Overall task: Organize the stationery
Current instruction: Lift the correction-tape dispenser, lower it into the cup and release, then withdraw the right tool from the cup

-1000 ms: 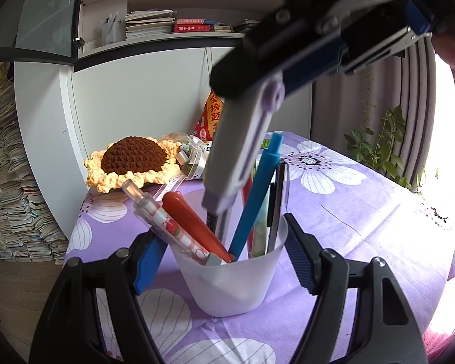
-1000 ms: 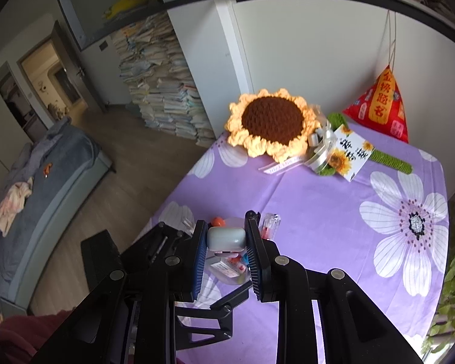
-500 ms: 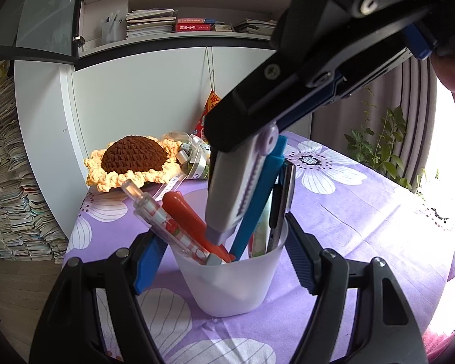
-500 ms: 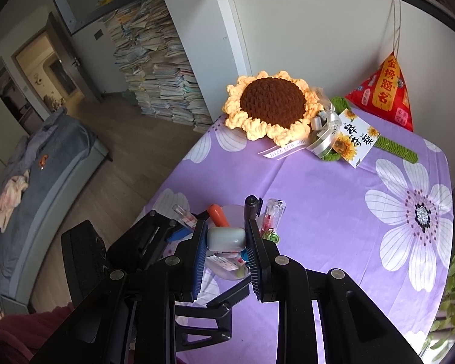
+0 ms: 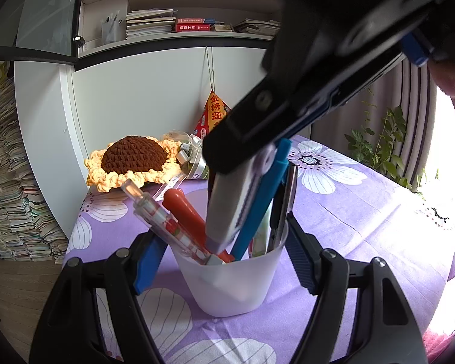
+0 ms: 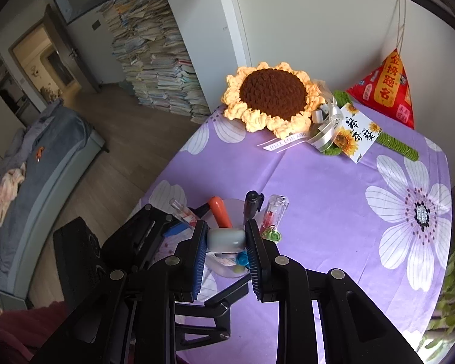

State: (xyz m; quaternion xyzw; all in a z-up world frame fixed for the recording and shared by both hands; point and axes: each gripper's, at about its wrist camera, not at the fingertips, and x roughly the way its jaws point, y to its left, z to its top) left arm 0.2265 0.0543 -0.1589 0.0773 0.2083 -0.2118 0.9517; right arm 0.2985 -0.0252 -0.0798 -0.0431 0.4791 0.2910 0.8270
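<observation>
Left gripper [image 5: 227,257]: jaws clamped on the white cup [image 5: 230,282], upright on the purple desk [image 5: 364,218].
Right gripper [image 6: 226,242]: jaws clamped on the grey correction tape [image 6: 226,239], lower end inside the cup among pens.

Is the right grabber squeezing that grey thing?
Touching. In the right wrist view both blue pads of the right gripper press flush on the sides of the grey correction tape, no gap, above the cup.

Frosted matt plastic cup [image 5: 230,285] — glossy plastic pens [image 5: 186,212], smooth printed cloth tablecloth [image 5: 364,212], nubbly crocheted yarn sunflower [image 6: 273,97]
</observation>
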